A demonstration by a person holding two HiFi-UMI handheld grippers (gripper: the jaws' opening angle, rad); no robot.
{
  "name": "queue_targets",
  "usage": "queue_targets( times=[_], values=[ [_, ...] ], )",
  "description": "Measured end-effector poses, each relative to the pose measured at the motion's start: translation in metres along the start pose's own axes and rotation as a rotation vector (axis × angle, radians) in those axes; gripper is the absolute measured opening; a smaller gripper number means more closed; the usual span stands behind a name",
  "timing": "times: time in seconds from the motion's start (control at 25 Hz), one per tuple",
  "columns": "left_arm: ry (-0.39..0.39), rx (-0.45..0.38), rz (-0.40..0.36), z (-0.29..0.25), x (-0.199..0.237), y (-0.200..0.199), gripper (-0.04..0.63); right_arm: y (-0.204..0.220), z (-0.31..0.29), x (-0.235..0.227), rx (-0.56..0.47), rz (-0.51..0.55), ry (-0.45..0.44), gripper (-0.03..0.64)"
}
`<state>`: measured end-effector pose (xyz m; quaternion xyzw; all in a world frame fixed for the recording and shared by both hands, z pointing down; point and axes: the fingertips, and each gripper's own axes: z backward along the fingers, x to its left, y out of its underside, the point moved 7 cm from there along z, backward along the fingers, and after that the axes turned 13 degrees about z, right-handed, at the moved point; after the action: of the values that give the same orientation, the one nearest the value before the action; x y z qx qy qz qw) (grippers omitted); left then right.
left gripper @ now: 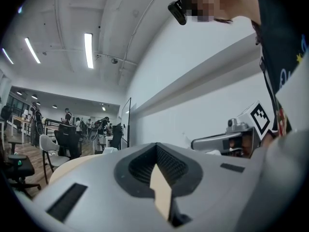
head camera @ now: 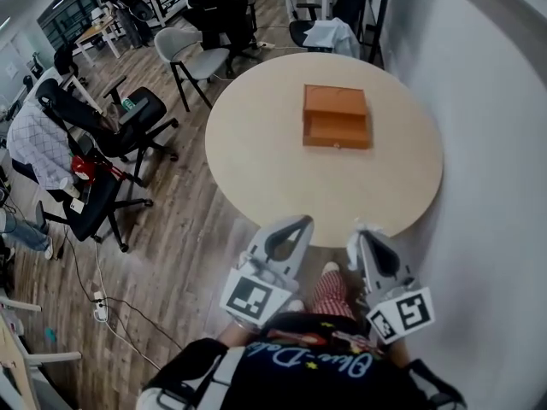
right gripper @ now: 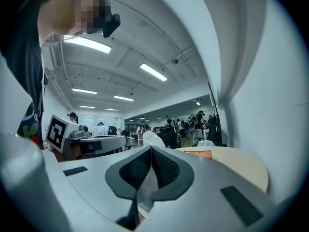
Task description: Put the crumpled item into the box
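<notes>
The right gripper (head camera: 363, 233) has its jaws pressed together on a crumpled item (right gripper: 153, 139) – a white wad that sticks out past the tips, its pinched part hard to make out. It hangs well short of the orange box (head camera: 336, 116), at the near edge of the round table (head camera: 256, 143). The left gripper (head camera: 295, 222), beside it and just as far from the box, is closed with nothing between its jaws. The box's inside is not visible from either gripper view.
</notes>
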<state>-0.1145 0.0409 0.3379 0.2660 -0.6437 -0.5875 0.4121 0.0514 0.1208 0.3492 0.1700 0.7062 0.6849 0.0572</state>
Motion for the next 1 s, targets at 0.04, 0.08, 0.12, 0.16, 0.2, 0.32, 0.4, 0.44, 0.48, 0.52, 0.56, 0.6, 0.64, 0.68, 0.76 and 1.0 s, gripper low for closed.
queue_targets(
  times=[0.04,0.08,0.12,0.16,0.2,0.32,0.4,0.44,0.48,0.52,0.56,0.6,0.64,0.68,0.76,1.0],
  values=[
    [-0.01,0.002,0.002,-0.003,0.003,0.0,-0.008,0.002,-0.005,-0.004,0.001,0.002,-0.008,0.0],
    [-0.02,0.002,0.0,-0.006,0.007,-0.002,-0.008,0.003,-0.01,-0.008,0.002,0.008,-0.016,0.0],
    [-0.029,0.002,-0.005,-0.01,0.011,-0.004,-0.008,0.003,-0.017,-0.013,0.001,0.015,-0.024,0.002],
    [-0.038,-0.001,-0.012,-0.015,0.015,-0.006,-0.008,0.003,-0.023,-0.018,-0.001,0.019,-0.034,0.002],
    [-0.048,-0.004,-0.016,-0.019,0.019,-0.007,-0.008,0.003,-0.03,-0.022,-0.001,0.019,-0.044,0.002],
    [-0.079,-0.007,-0.009,-0.034,0.032,-0.008,-0.008,0.006,-0.049,-0.037,-0.008,0.028,-0.064,0.002],
    [-0.092,-0.008,-0.007,-0.044,0.039,-0.008,-0.008,0.007,-0.06,-0.047,-0.011,0.032,-0.076,0.002],
    [-0.097,-0.01,-0.006,-0.049,0.042,-0.009,-0.008,0.007,-0.065,-0.052,-0.011,0.035,-0.084,0.002],
    [-0.103,-0.014,-0.004,-0.055,0.045,-0.01,-0.008,0.008,-0.07,-0.057,-0.01,0.036,-0.092,0.002],
    [-0.109,-0.018,-0.003,-0.061,0.048,-0.012,-0.008,0.007,-0.076,-0.063,-0.009,0.034,-0.1,0.002],
    [-0.116,-0.02,-0.005,-0.067,0.051,-0.013,-0.008,0.007,-0.082,-0.068,-0.01,0.025,-0.108,0.002],
    [-0.123,-0.019,-0.008,-0.072,0.054,-0.013,-0.008,0.006,-0.088,-0.072,-0.011,0.014,-0.116,0.002],
    [-0.131,-0.017,-0.009,-0.078,0.058,-0.013,-0.008,0.006,-0.093,-0.078,-0.015,0.009,-0.123,0.002],
    [-0.141,-0.016,-0.009,-0.084,0.061,-0.013,-0.008,0.006,-0.098,-0.083,-0.017,0.012,-0.129,0.002],
    [-0.159,-0.016,-0.008,-0.094,0.065,-0.014,-0.008,0.008,-0.106,-0.094,-0.02,0.021,-0.141,0.002],
    [-0.191,-0.014,-0.028,-0.127,0.072,-0.02,-0.008,0.012,-0.129,-0.13,-0.036,0.035,-0.164,0.002]
  ],
)
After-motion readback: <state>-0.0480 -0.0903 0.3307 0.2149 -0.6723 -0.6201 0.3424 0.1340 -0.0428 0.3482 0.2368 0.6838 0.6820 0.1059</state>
